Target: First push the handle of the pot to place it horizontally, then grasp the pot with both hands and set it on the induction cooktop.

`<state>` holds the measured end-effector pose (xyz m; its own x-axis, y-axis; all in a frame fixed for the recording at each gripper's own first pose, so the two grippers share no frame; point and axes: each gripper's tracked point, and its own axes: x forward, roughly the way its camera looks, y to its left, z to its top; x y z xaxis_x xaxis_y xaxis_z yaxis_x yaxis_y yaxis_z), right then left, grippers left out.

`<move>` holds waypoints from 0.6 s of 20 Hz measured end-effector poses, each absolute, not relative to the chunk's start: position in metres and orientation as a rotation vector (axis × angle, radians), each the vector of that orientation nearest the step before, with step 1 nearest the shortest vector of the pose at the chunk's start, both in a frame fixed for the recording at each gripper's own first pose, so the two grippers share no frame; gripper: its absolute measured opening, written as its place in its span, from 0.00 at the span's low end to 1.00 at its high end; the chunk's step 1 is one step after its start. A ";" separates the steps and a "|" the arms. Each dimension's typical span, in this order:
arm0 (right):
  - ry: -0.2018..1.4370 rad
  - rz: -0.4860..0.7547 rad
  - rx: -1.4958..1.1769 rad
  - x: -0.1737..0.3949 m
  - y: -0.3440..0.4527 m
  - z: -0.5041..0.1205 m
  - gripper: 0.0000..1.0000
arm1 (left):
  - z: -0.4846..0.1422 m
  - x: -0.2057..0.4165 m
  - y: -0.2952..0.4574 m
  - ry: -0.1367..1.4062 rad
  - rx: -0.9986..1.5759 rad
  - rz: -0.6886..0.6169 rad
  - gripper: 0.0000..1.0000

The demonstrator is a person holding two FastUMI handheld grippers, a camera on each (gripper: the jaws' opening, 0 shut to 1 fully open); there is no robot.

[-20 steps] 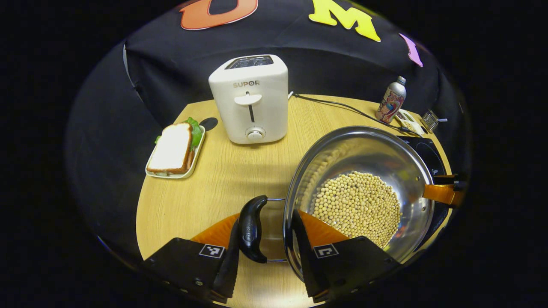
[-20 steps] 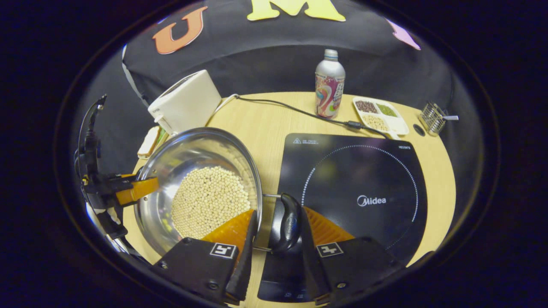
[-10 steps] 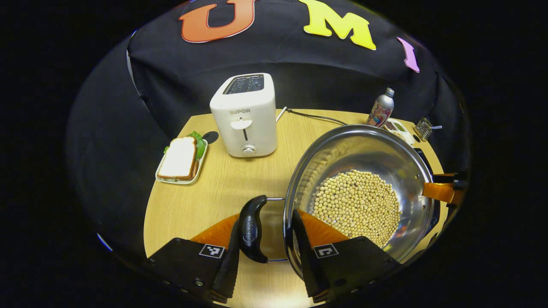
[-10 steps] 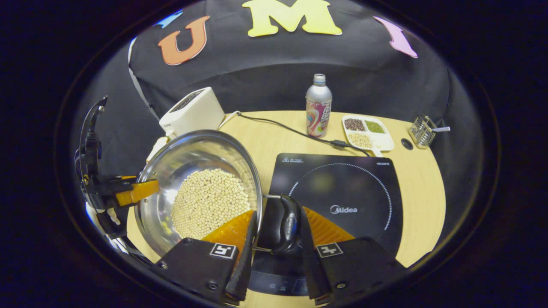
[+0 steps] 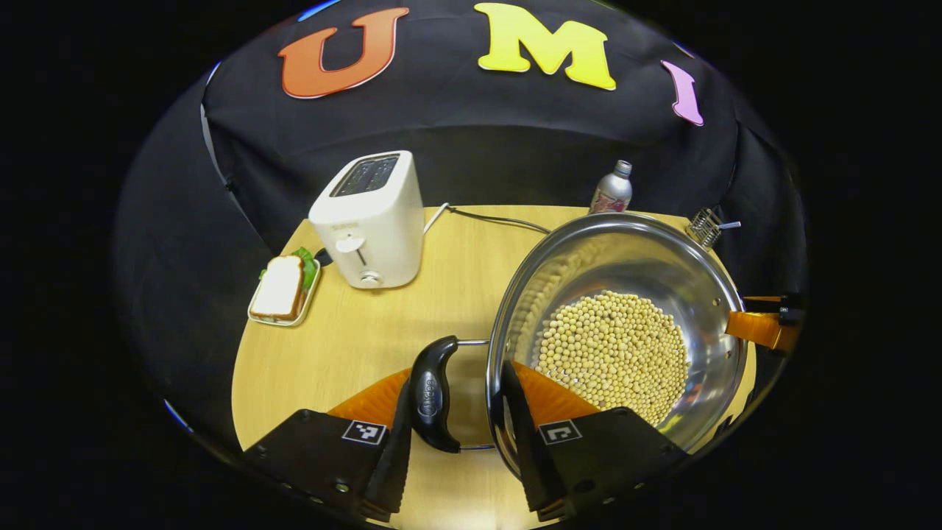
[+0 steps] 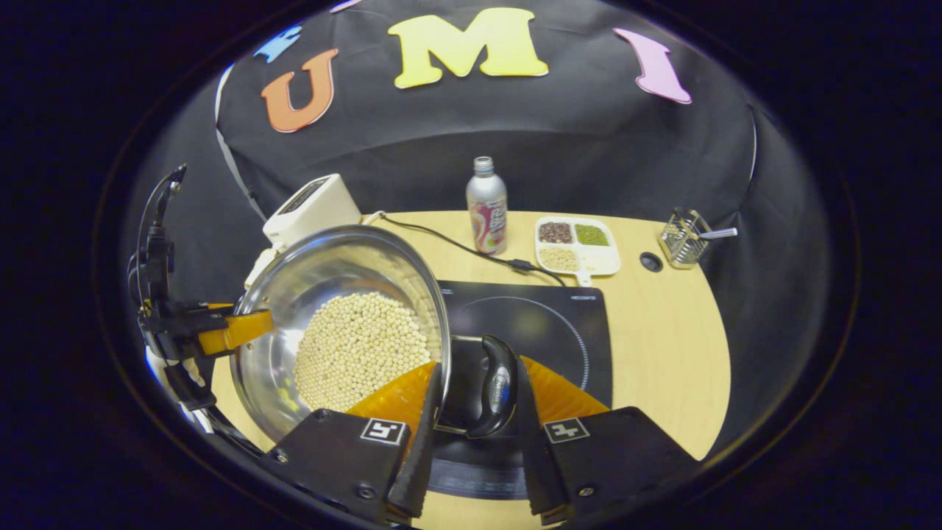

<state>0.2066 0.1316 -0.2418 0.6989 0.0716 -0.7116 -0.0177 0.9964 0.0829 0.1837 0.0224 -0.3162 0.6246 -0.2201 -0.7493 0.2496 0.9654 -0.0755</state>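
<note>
My left claw (image 5: 455, 412) clamped the pot (image 5: 618, 331) by its rim and left handle (image 5: 432, 394); right claw (image 6: 471, 401) likewise gripped the right handle (image 6: 497, 386). Pot of beans (image 6: 360, 350) hung above table (image 5: 383, 324), left of the cooktop (image 6: 544, 324).

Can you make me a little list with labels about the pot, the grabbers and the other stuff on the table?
pot: shiny metal pot, gripped on both sides
inside pot: pale round beans
left gripper: fingers around one black handle and the rim
right gripper: fingers around the other black handle and the rim
cooktop: black induction cooktop, beside and partly under the pot
table: white toaster, sandwich, bottle, snack tray
</note>
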 end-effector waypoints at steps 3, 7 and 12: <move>0.800 0.032 0.070 0.203 0.097 -0.240 0.52 | -0.314 0.181 -0.012 0.860 0.035 -0.284 0.60; 0.801 0.012 0.064 0.203 0.056 -0.239 0.51 | -0.316 0.179 -0.051 0.864 0.027 -0.294 0.60; 0.814 0.008 0.056 0.208 0.019 -0.241 0.52 | -0.320 0.177 -0.089 0.875 0.016 -0.293 0.60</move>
